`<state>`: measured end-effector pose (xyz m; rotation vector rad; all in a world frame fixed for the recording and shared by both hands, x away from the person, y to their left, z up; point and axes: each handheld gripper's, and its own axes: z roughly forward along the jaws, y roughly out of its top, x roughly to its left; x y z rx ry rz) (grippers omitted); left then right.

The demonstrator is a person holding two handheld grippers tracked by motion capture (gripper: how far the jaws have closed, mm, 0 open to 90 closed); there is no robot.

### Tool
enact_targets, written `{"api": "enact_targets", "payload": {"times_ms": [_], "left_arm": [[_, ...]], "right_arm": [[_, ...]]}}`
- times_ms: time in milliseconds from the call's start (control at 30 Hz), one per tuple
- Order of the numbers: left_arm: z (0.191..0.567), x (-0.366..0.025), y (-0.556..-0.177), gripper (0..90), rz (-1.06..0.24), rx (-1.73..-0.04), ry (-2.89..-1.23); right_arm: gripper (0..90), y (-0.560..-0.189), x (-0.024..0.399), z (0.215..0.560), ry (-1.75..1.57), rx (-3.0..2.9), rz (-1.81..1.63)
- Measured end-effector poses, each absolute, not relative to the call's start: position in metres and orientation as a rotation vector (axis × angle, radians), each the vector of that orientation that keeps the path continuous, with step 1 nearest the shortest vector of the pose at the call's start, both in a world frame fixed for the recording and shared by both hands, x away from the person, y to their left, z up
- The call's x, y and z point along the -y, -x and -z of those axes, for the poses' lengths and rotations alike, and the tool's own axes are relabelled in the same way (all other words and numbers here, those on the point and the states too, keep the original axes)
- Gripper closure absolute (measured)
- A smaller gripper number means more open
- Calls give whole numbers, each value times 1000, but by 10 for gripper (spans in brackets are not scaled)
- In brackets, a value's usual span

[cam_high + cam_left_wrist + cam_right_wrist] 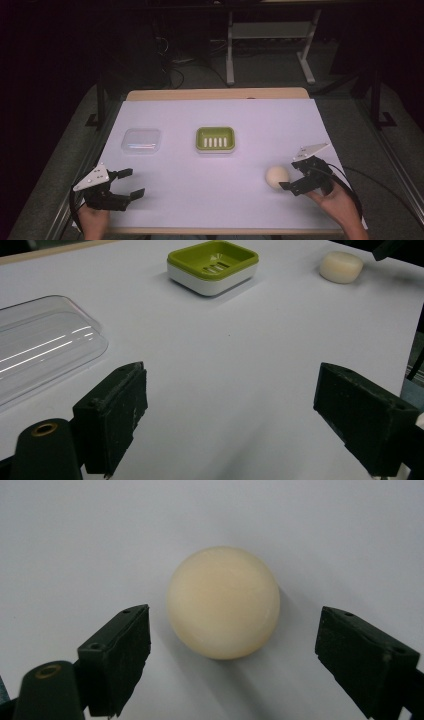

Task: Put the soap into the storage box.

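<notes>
A round cream soap bar [277,176] lies on the white table sheet at the right. My right gripper [292,177] stands open just right of it, jaws apart on either side; in the right gripper view the soap [223,602] sits just ahead of the gap between the jaws. A green soap dish [215,139] with a white base rests mid-table. A clear plastic lid [142,140] lies to its left. My left gripper [131,182] hangs open near the front left, holding nothing; its view takes in the lid [35,347], the dish [212,266] and the soap [341,266].
The white sheet [220,115] covers a wooden table whose far edge shows at the back. Beyond it stand white table legs [229,50] and cables on a dark floor. A metal rail [395,160] runs along the right side.
</notes>
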<state>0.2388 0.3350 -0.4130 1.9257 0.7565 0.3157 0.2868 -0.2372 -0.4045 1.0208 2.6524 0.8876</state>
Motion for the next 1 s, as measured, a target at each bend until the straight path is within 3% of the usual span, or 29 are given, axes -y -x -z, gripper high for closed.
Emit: {"api": "enact_targets", "payload": {"times_ms": [1000], "left_arm": [[413,-336,-239,133,-314,-757,-1922]], "right_arm": [[139,-303,215,421,-1032,-2715,-841]]}}
